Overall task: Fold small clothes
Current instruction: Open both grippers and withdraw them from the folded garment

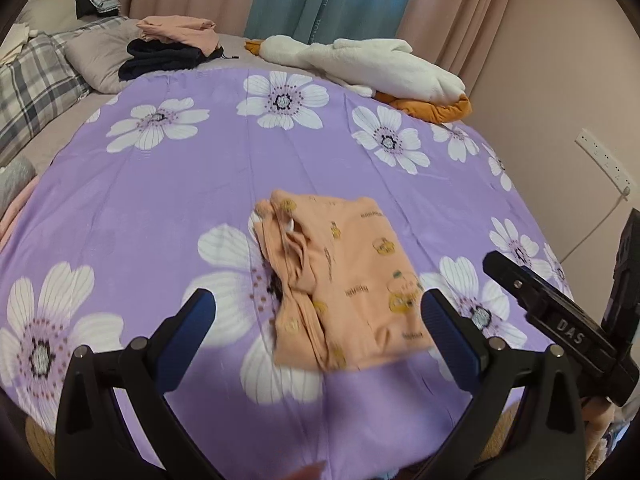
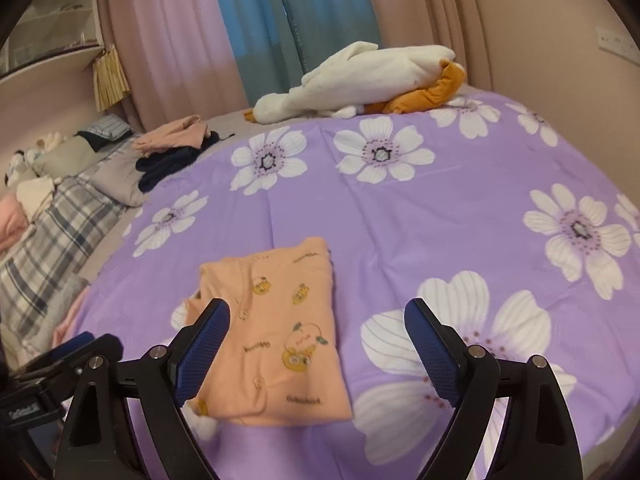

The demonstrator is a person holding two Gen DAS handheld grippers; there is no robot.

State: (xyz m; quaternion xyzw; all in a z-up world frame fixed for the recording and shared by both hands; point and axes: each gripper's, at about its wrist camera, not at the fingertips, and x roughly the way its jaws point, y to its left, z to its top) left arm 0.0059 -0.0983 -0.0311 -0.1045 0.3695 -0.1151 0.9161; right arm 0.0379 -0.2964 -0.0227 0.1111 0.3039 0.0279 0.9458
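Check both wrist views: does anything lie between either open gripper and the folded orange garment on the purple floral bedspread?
Nothing visible does. The orange garment lies flat on the bedspread, directly ahead of the left gripper and the right gripper. The plush goose and clothes pile sit far behind it.

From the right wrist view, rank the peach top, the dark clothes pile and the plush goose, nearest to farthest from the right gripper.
1. Peach top: folded on the purple sheet, just ahead of the open right gripper, reaching between its fingers on the left side.
2. Dark clothes pile: farther back, on the left.
3. Plush goose: farthest, at the bed's far edge by the curtains.
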